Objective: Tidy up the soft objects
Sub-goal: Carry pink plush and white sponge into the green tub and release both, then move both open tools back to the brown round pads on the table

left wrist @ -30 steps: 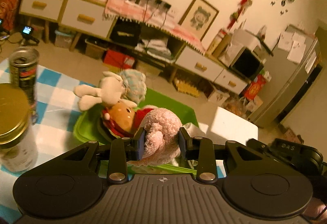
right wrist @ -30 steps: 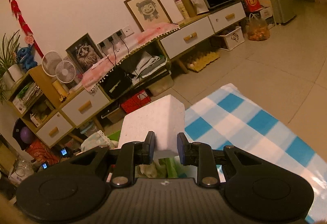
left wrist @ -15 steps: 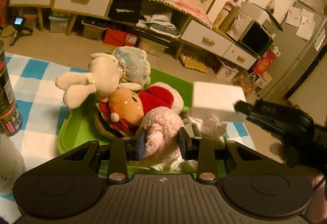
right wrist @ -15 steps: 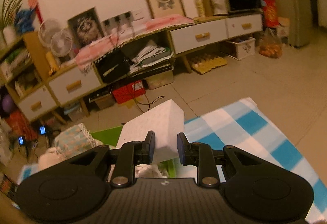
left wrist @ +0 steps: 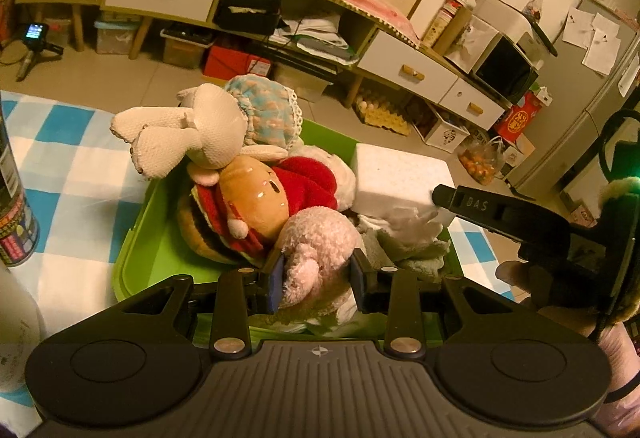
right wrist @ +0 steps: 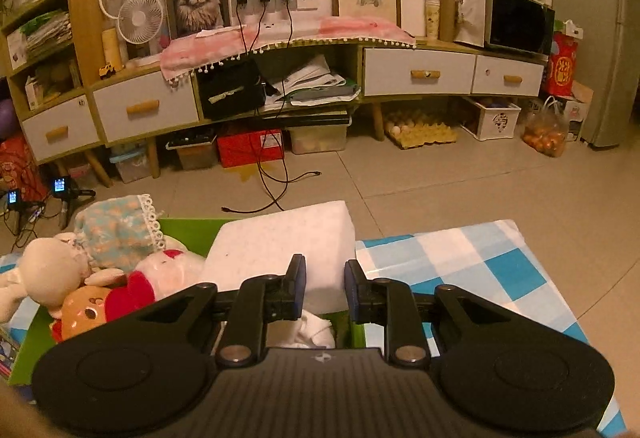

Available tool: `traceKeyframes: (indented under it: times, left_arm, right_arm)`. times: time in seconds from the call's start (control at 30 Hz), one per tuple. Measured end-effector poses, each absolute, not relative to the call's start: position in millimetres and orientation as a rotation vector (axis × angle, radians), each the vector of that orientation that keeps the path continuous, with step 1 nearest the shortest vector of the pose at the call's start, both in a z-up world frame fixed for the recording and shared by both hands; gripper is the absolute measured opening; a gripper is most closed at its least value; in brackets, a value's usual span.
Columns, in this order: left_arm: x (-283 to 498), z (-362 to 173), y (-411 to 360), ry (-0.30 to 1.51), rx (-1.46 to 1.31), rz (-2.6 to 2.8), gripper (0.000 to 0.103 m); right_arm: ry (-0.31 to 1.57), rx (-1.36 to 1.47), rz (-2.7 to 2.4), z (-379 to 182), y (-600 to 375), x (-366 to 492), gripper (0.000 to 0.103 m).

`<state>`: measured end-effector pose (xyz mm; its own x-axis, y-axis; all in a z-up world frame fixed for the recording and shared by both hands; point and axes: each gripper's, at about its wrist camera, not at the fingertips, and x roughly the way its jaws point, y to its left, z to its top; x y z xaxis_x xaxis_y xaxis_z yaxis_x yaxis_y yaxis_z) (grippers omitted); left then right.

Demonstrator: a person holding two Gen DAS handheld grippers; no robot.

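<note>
A green tray (left wrist: 160, 250) on the checked tablecloth holds a cream rabbit plush (left wrist: 200, 134), a red-hooded doll (left wrist: 256, 194), a blue floral cloth (left wrist: 268, 114) and crumpled towels (left wrist: 404, 242). My left gripper (left wrist: 318, 278) has a pink plush toy (left wrist: 320, 250) between its pads at the tray's near edge. The pads touch it while the jaws are opening slightly. My right gripper (right wrist: 325, 290) is shut on a white foam block (right wrist: 288, 242), which hangs over the tray's right end (right wrist: 188, 228). From the left wrist, the block (left wrist: 396, 178) sits just above the towels.
A tall printed can (left wrist: 12, 206) and a pale jar (left wrist: 12, 338) stand left of the tray. The blue-and-white tablecloth (right wrist: 480, 262) stretches right of the tray to the table edge. Beyond lie floor and a low cabinet (right wrist: 420, 72).
The right gripper has carried the white block leftward over the tray's right end and rolled level. The left gripper came down with the pink plush into the tray's near side.
</note>
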<state>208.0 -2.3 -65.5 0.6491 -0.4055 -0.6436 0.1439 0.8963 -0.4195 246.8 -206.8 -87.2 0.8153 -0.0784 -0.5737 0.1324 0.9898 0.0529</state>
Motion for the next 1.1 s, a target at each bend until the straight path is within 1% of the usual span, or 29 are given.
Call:
traceKeyframes:
  times: [0.13, 0.2, 0.27, 0.33, 0.4, 0.63, 0.73, 1.1]
  left_arm:
    - [205.9, -62.6, -2.2, 0.803, -0.337, -0.332, 0.041]
    - [203.4, -57.7, -1.7, 0.79, -0.325, -0.323, 0.043]
    - [199.7, -51.8, -0.1, 0.775, -0.319, -0.321, 0.047]
    - [195.0, -44.8, 2.4, 0.758, -0.32, -0.315, 0.057]
    - [188.0, -37.5, 5.3, 0.736, -0.311, -0.306, 0.061]
    - [161.6, -20.4, 15.5, 0.711, -0.273, -0.275, 0.072]
    - [147.3, -14.8, 21.1, 0.704, -0.252, -0.262, 0.077]
    - [101.7, -8.1, 43.8, 0.719, -0.227, -0.225, 0.088]
  right_arm:
    - [0.599, 0.111, -0.114, -78.8, -209.8, 240.9, 0.009]
    - [0.606, 0.138, -0.111, -74.8, -213.9, 236.6, 0.018]
    - [0.614, 0.15, -0.113, -70.7, -218.4, 232.0, 0.023]
    - [0.617, 0.156, -0.117, -67.1, -223.6, 223.5, 0.029]
    - [0.612, 0.163, -0.121, -62.8, -230.6, 212.7, 0.038]
    - [0.608, 0.207, -0.124, -47.1, -254.0, 174.6, 0.044]
    - [0.606, 0.229, -0.113, -40.7, -261.0, 156.1, 0.049]
    - [0.64, 0.198, -0.058, -38.4, -256.6, 84.8, 0.057]
